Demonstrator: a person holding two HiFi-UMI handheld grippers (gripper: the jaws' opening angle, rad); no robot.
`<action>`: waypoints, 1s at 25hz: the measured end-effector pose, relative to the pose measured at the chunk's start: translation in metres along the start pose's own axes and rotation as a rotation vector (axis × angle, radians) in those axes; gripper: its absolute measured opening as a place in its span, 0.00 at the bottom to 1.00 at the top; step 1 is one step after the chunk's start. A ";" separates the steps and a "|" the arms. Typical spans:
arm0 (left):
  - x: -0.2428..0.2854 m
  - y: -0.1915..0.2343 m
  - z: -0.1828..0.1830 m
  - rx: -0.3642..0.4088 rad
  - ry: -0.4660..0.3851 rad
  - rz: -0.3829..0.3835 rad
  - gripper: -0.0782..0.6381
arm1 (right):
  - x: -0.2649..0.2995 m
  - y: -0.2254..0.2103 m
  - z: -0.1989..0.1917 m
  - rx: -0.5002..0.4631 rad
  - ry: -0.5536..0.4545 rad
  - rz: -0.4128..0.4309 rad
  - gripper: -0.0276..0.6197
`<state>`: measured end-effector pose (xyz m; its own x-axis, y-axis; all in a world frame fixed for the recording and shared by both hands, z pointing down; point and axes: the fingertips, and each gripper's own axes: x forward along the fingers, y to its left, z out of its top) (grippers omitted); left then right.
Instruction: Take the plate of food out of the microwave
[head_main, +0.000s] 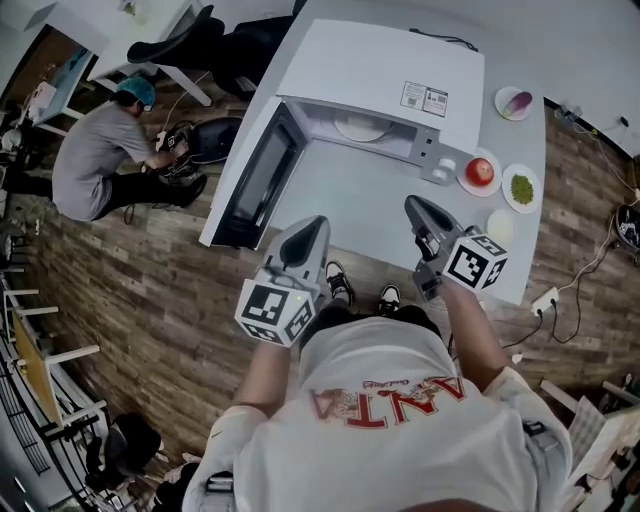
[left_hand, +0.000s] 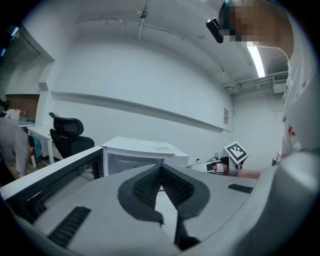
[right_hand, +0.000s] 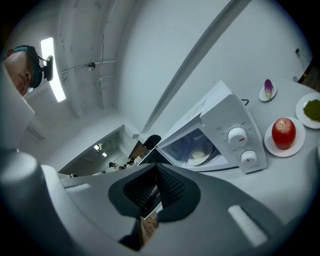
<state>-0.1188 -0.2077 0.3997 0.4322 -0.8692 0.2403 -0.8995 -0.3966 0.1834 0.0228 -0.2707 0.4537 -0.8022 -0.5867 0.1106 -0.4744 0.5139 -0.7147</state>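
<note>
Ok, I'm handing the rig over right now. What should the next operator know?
Left gripper: shut, empty, at the table's near edge, facing the microwave.
Right gripper: shut, empty, also short of the microwave.
The microwave stands on the white table, and its door is open to the left. The plate of food sits inside, untouched.
Done: the door is open.
Left: open the jaws, reach in, grip the plate's rim and bring it out onto the table.
Mind the apple on its plate, right of the microwave.
</note>
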 end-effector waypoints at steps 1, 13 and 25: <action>0.003 0.006 0.000 0.004 0.003 -0.007 0.12 | 0.009 0.000 -0.001 0.018 -0.010 0.002 0.05; 0.047 0.061 -0.014 -0.065 0.071 -0.127 0.12 | 0.117 -0.083 -0.032 0.500 -0.132 -0.130 0.16; 0.062 0.077 -0.042 -0.127 0.119 -0.197 0.12 | 0.168 -0.167 -0.045 0.746 -0.342 -0.342 0.16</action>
<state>-0.1586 -0.2799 0.4684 0.6092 -0.7352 0.2972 -0.7854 -0.5075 0.3544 -0.0498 -0.4267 0.6226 -0.4515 -0.8494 0.2733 -0.2128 -0.1950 -0.9575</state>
